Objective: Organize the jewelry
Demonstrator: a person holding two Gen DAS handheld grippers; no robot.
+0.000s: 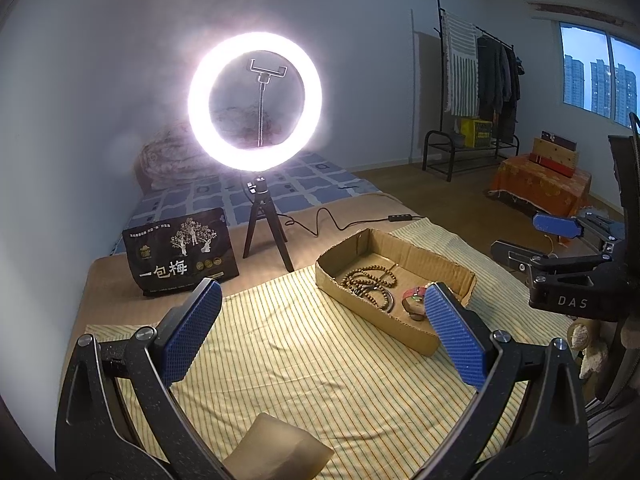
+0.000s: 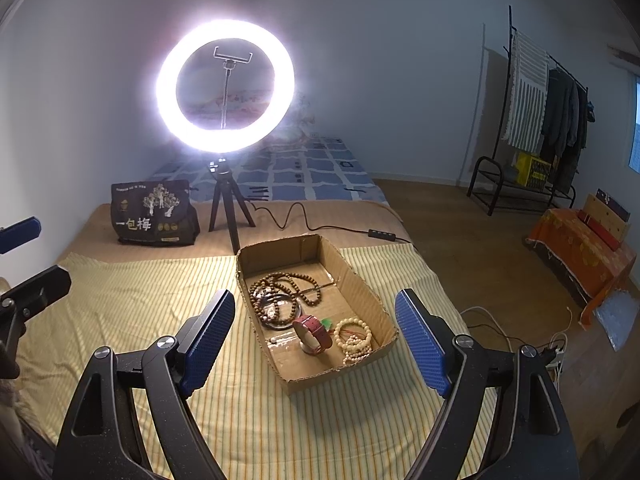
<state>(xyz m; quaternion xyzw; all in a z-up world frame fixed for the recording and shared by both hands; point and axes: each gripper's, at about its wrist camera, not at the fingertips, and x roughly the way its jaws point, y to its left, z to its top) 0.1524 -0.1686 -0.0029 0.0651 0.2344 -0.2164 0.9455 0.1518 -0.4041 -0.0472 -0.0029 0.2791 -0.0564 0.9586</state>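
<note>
An open cardboard box lies on the yellow striped cloth. It holds brown bead strands, a dark bangle, a red watch and a cream bead bracelet. My right gripper is open and empty, held just in front of the box. My left gripper is open and empty, to the left of the box. The right gripper also shows in the left wrist view beyond the box.
A lit ring light on a tripod stands behind the box, its cable running right. A black snack bag stands at the back left. A tan pouch lies near me. Clothes rack and orange-draped stand are at right.
</note>
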